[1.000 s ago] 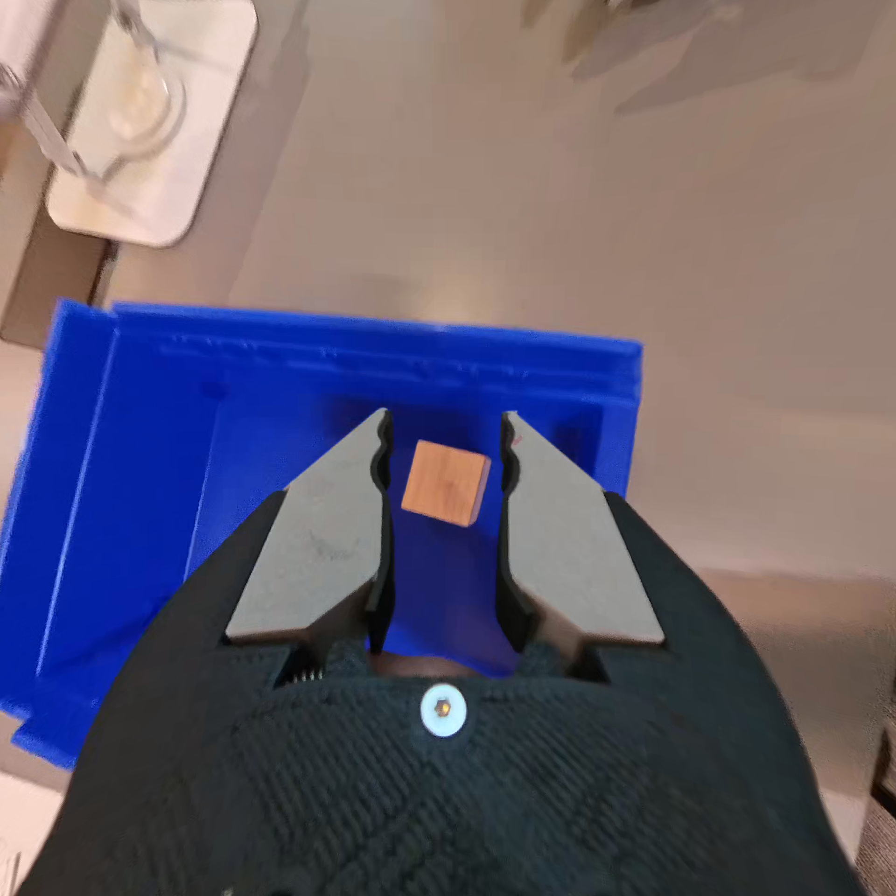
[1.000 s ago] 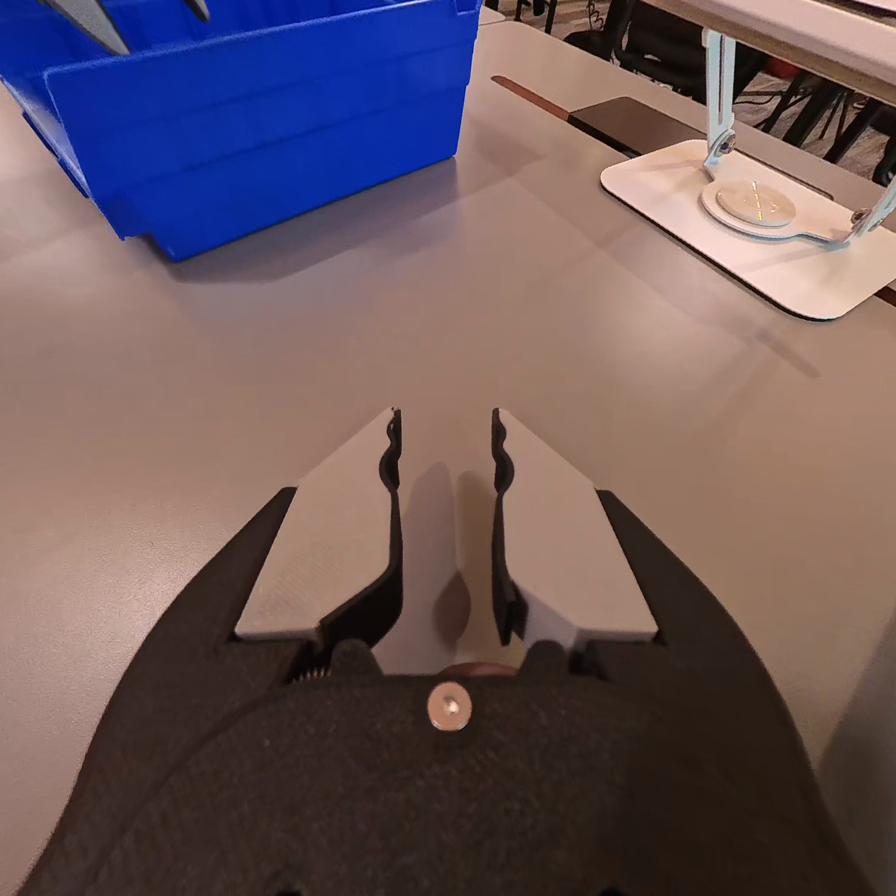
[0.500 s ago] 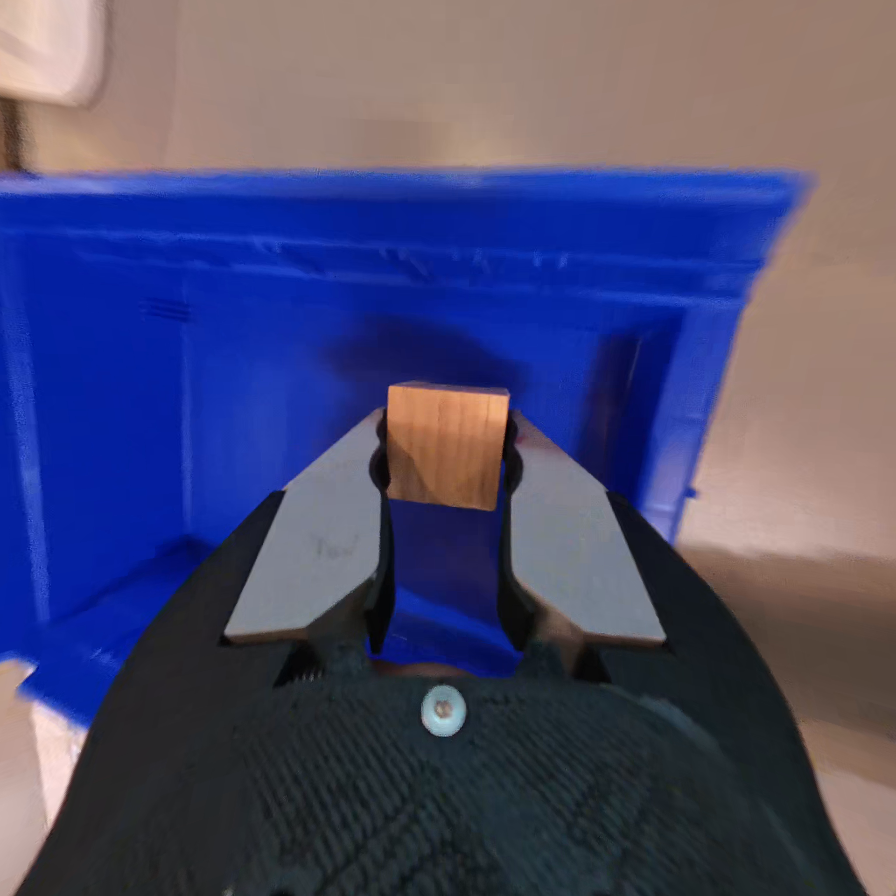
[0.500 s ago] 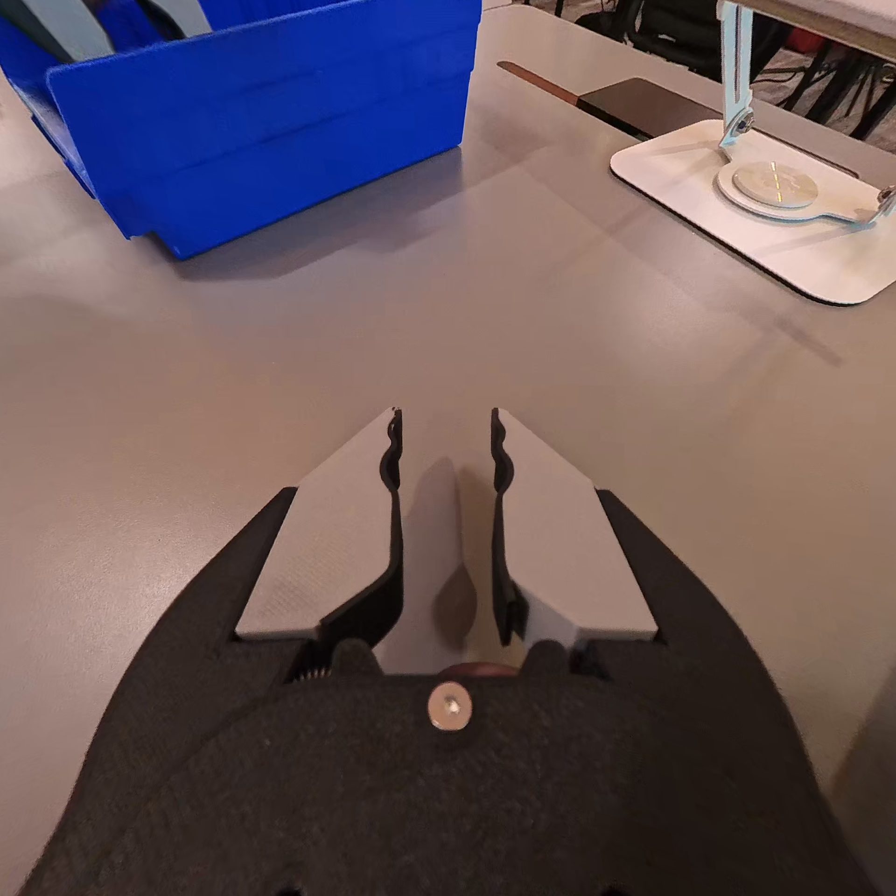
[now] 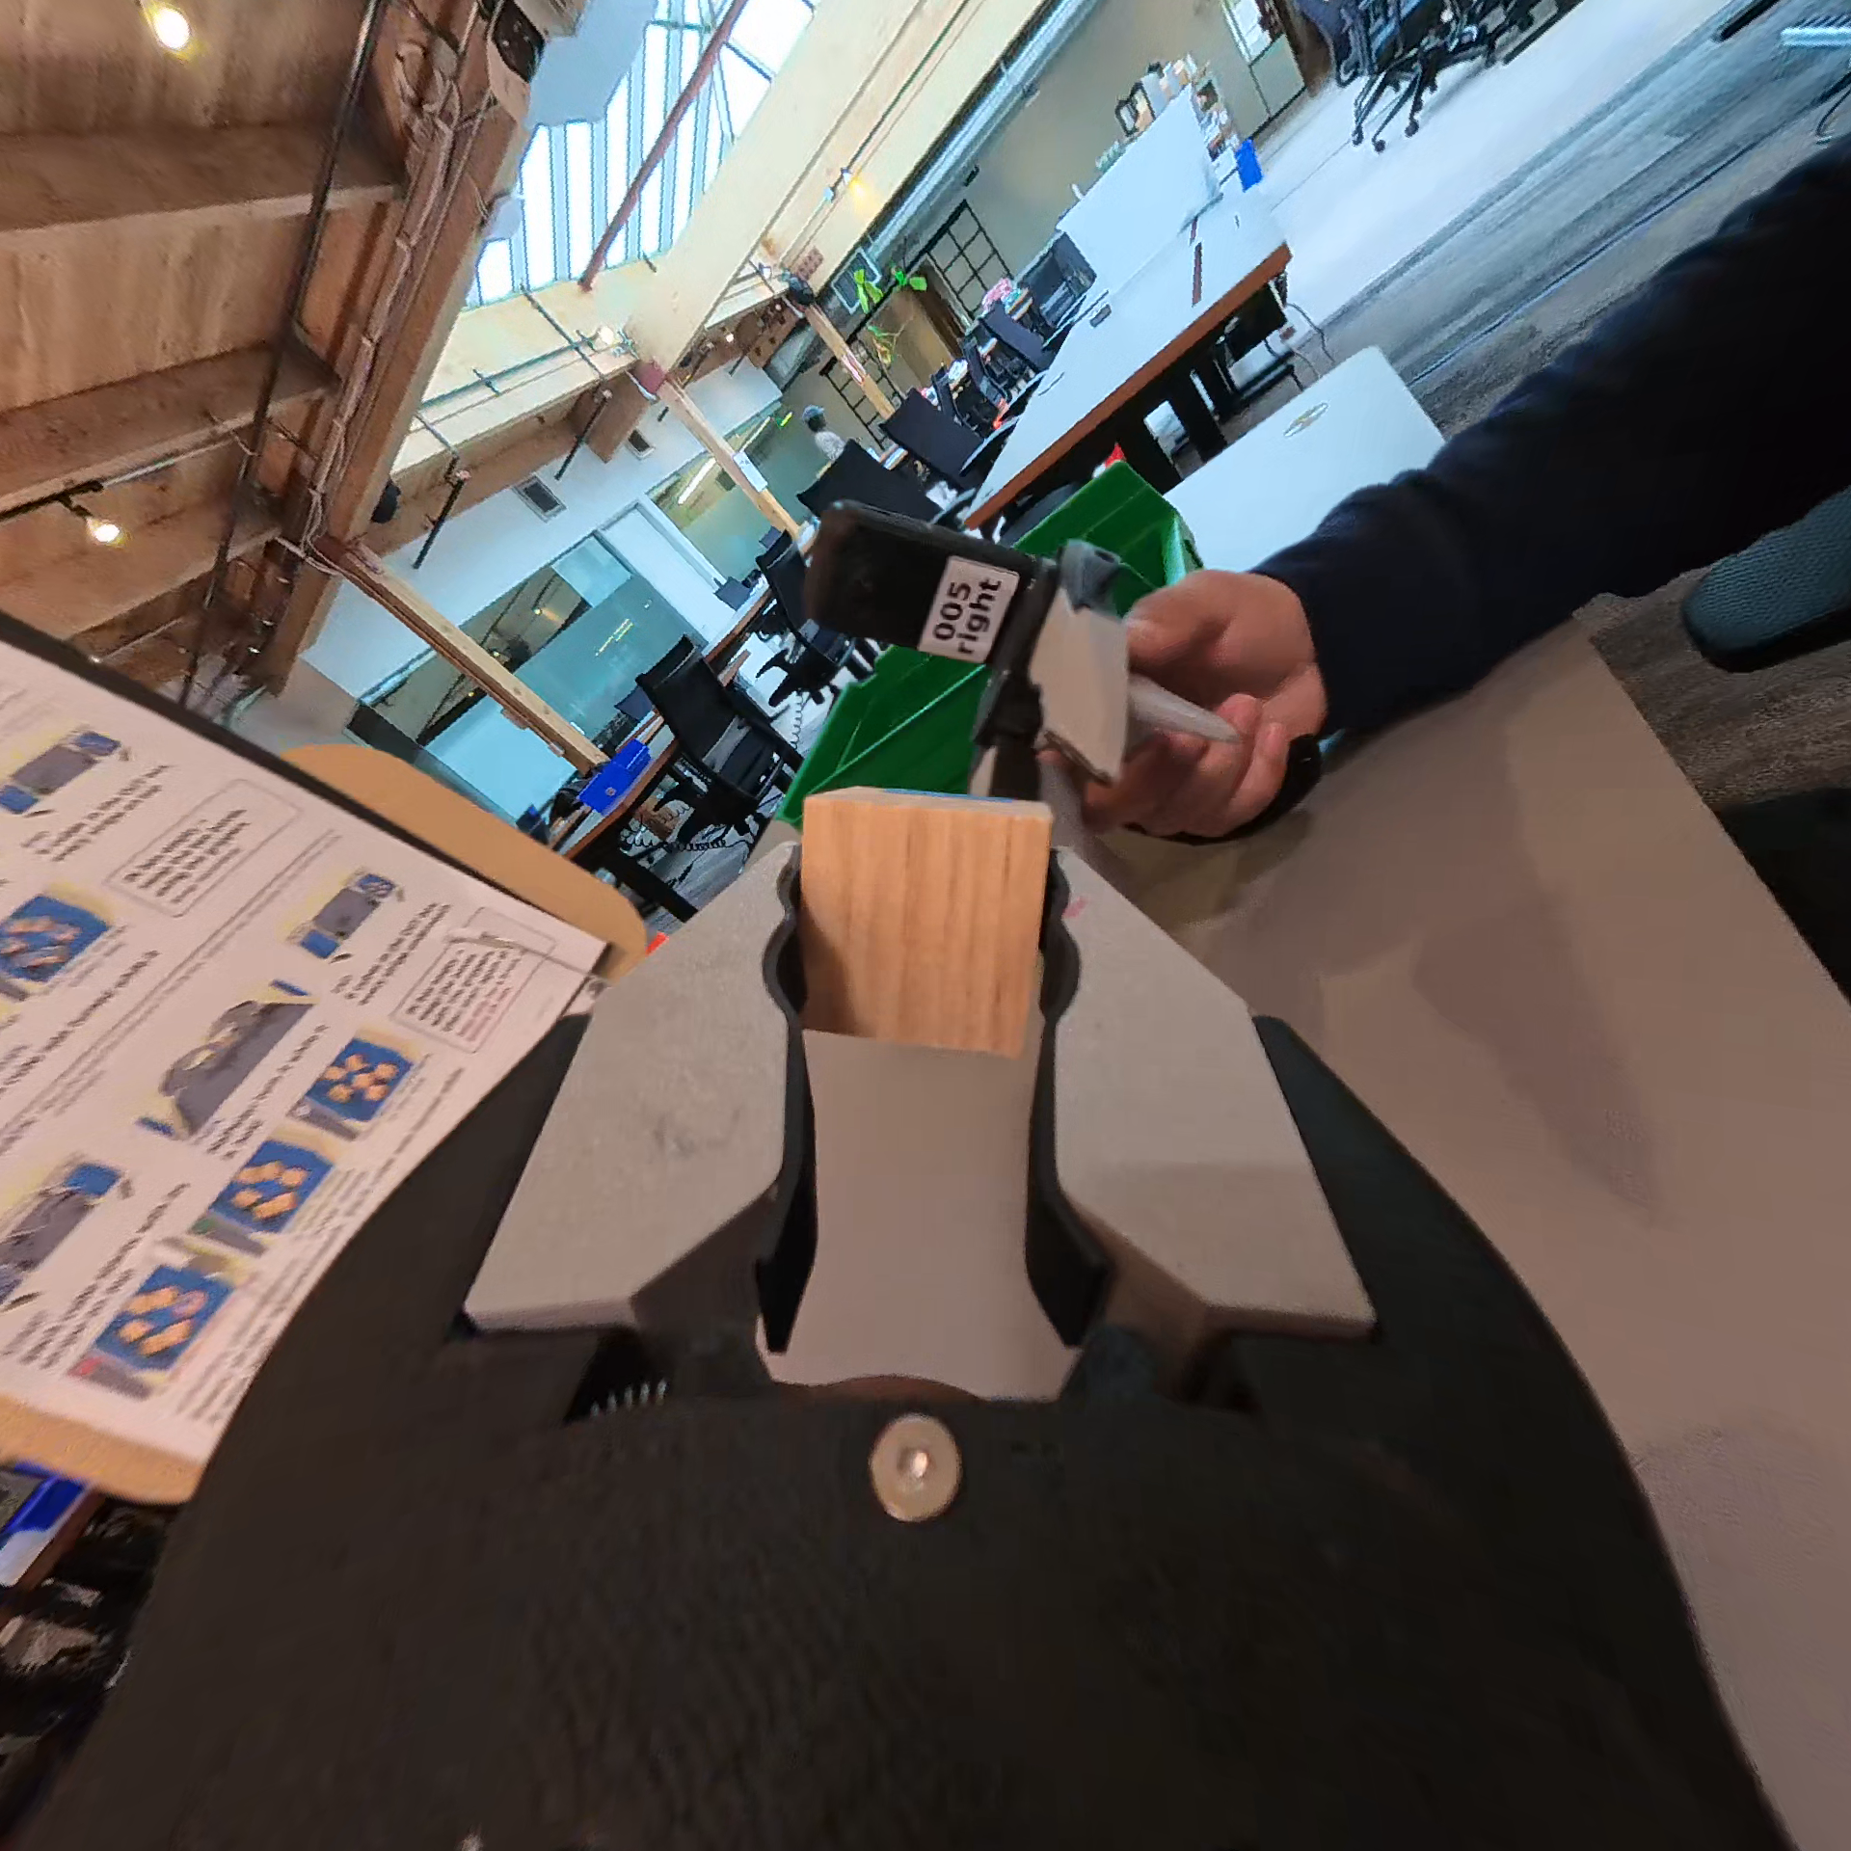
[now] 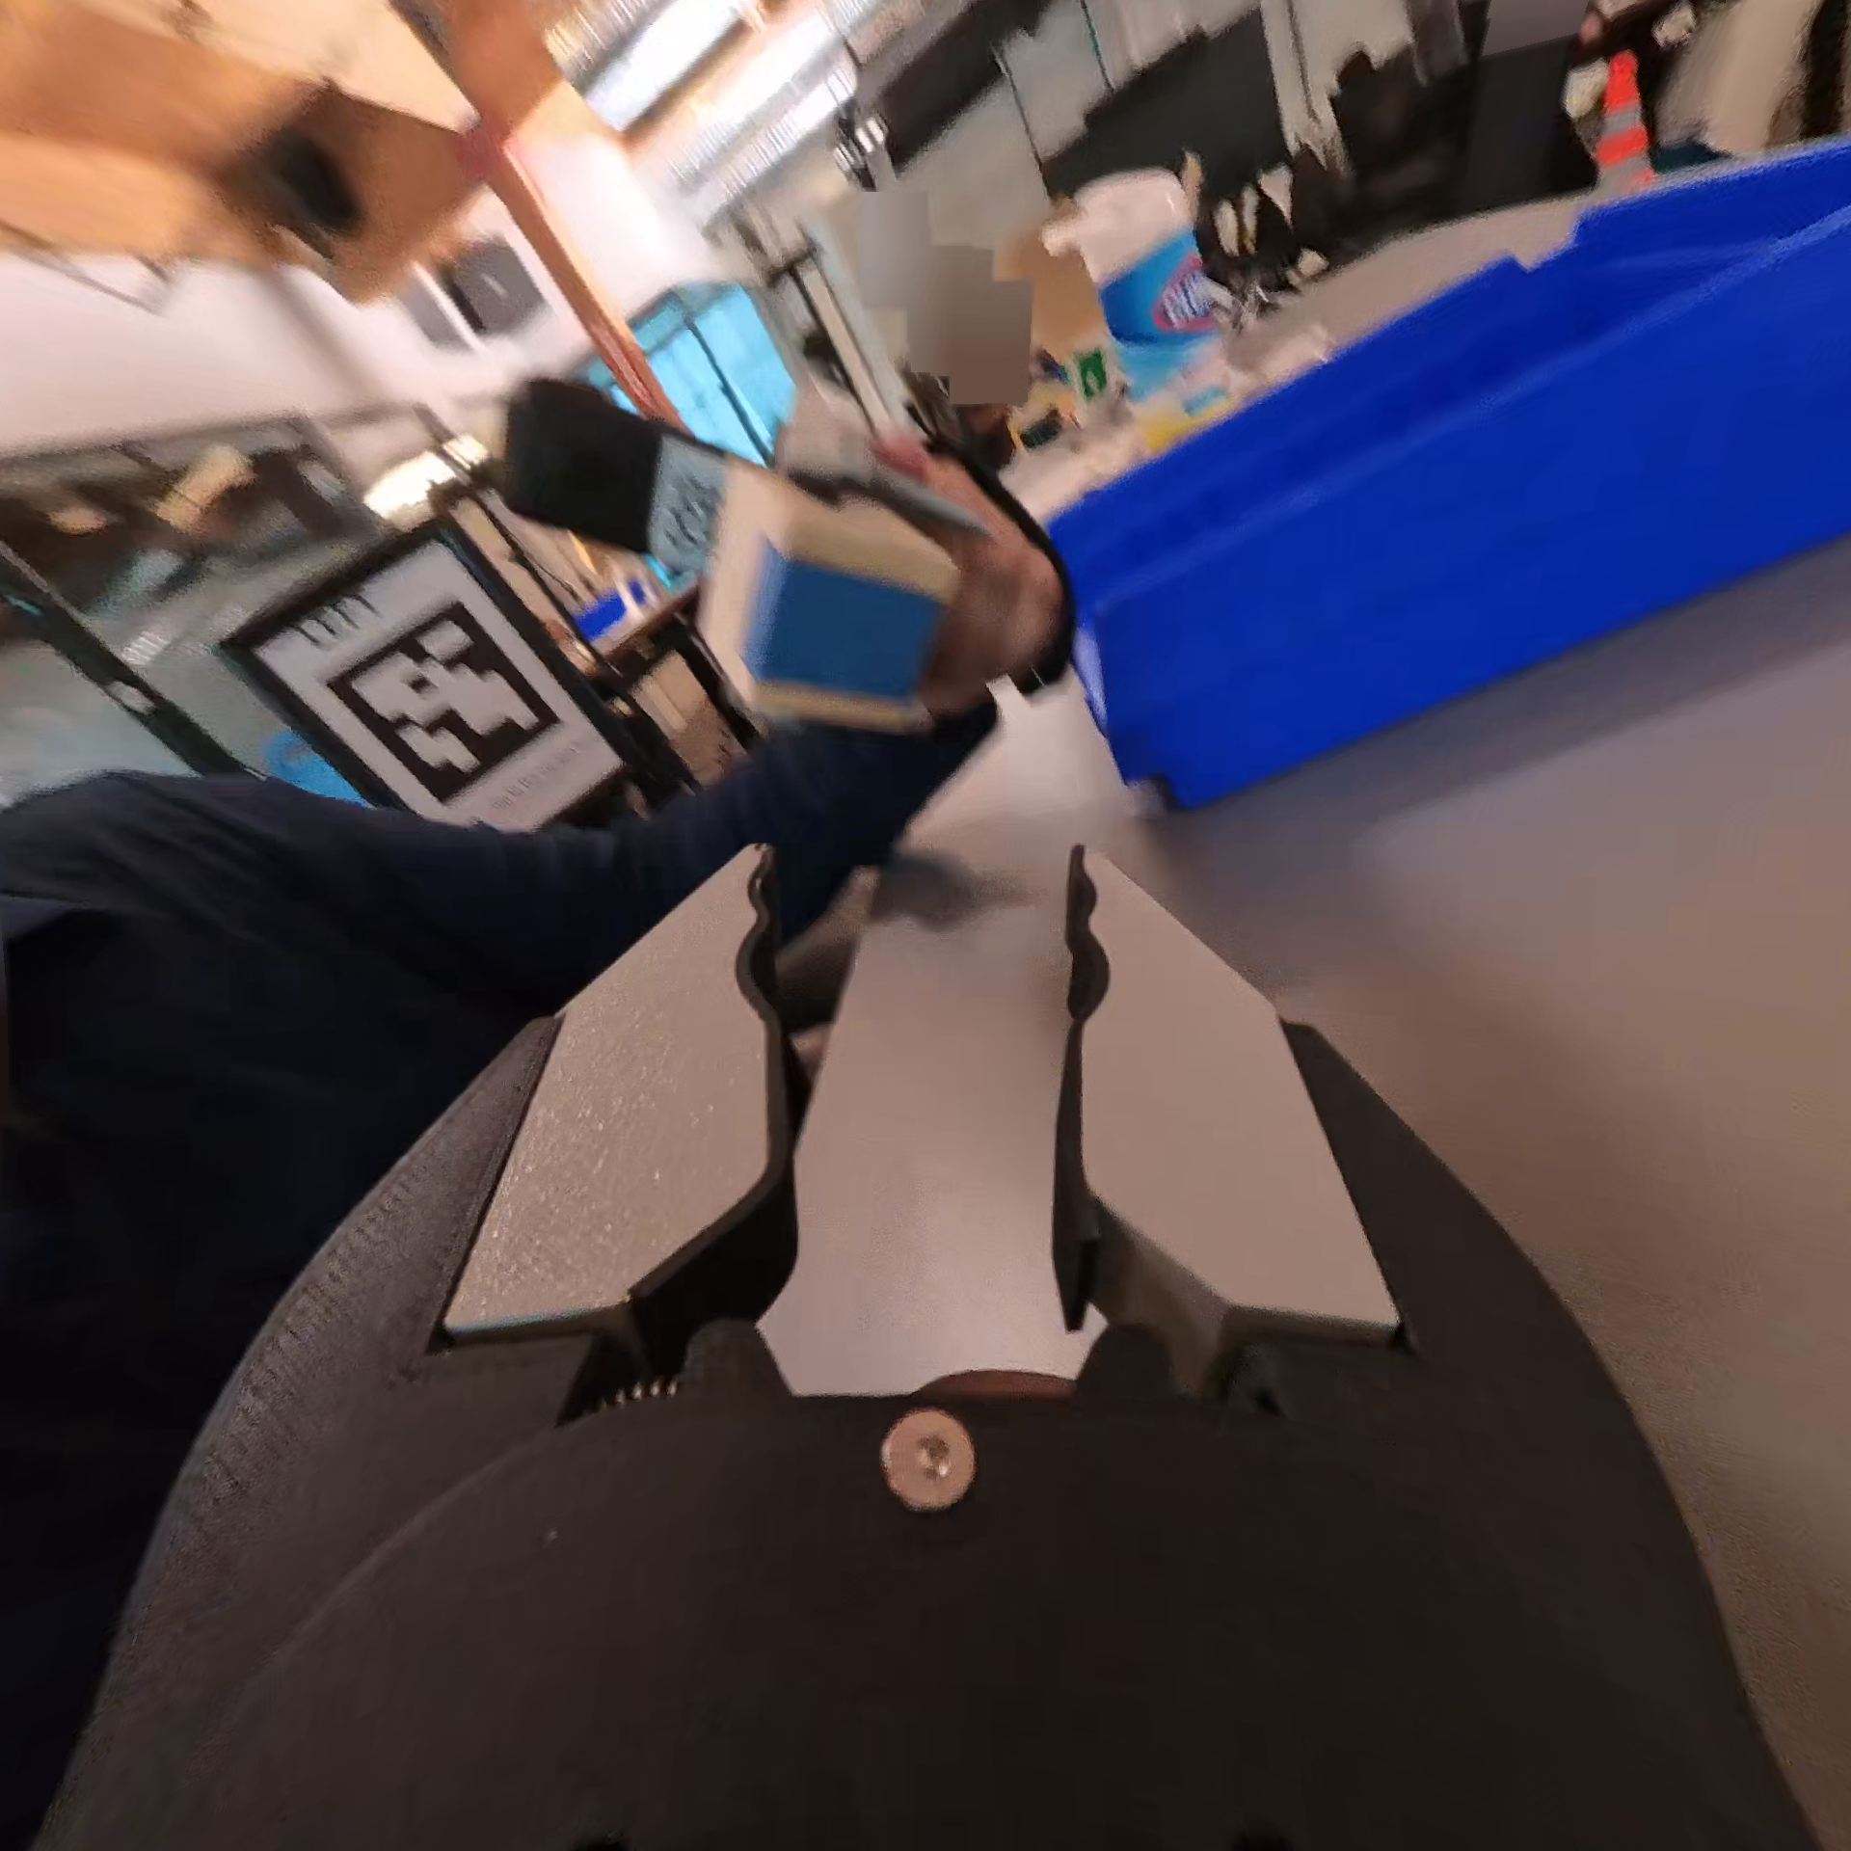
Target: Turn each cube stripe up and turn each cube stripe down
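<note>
Pale wood, straight grain running lengthways: that is the cube [image 5: 921, 942], pinched between the tips of the left tongs [image 5: 923, 906] and held up off the grey bench [image 5: 1502, 1002]. A sliver of blue shows along its far top edge in the left wrist view, and the right wrist view catches that far face [image 6: 839, 626] head-on, a blue patch framed by light wood (blurred, so the edges of the stripe are soft). The grey fingers [image 5: 691, 1082] are flat-faced wedges with scalloped notches at the tips, seated in a black textured body.

Beyond the cube, the right tongs [image 5: 1087, 691] sit in a hand [image 5: 1222, 711] with a dark navy sleeve; from here they are side-on and the cube cuts across them. In their own view the right tongs [image 6: 919, 906] stand apart with nothing between them, only bare bench showing in the gap. The other sleeve [image 6: 300, 962] crosses in front on the left and hides the bench there.

A blue plastic bin [image 6: 1452, 561] sits on the bench to the right, its far end cut off by the frame. A printed sheet [image 5: 200, 1062] on a wooden board leans in at the left, a green bin [image 5: 901, 701] lies behind, and a black-and-white marker board [image 6: 441, 691] stands in the smeared background.
</note>
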Demonstrator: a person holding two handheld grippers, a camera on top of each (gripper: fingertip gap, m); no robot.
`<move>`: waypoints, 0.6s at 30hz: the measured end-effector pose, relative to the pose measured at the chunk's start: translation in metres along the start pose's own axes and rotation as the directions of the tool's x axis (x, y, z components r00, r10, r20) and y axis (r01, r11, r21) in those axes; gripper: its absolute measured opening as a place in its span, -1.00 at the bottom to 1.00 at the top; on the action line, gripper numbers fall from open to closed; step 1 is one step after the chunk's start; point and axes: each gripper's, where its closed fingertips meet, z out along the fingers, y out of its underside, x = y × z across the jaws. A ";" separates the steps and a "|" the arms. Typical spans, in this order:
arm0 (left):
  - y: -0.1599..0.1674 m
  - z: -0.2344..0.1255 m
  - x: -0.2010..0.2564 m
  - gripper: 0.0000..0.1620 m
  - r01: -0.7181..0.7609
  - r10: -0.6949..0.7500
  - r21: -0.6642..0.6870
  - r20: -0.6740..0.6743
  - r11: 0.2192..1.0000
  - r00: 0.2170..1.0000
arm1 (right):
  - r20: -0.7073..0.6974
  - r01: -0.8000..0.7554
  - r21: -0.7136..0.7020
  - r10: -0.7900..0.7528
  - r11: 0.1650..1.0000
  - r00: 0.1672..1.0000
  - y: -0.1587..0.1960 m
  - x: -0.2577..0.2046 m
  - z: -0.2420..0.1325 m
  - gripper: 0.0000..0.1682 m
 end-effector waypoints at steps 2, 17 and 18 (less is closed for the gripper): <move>0.004 0.018 0.014 -0.45 -0.005 0.005 0.009 -0.015 1.000 1.000 | 0.047 -0.035 0.050 0.033 0.998 0.998 -0.008 -0.006 -0.003 -0.35; 0.011 0.057 0.030 -0.45 -0.021 0.021 0.074 -0.008 0.997 1.000 | 0.223 -0.227 0.086 0.203 0.970 0.953 -0.017 -0.012 -0.013 -0.34; 0.006 0.055 0.029 -0.46 0.004 -0.004 0.111 -0.007 0.994 1.000 | 0.264 -0.236 0.074 0.209 0.969 0.942 -0.016 -0.019 -0.012 -0.31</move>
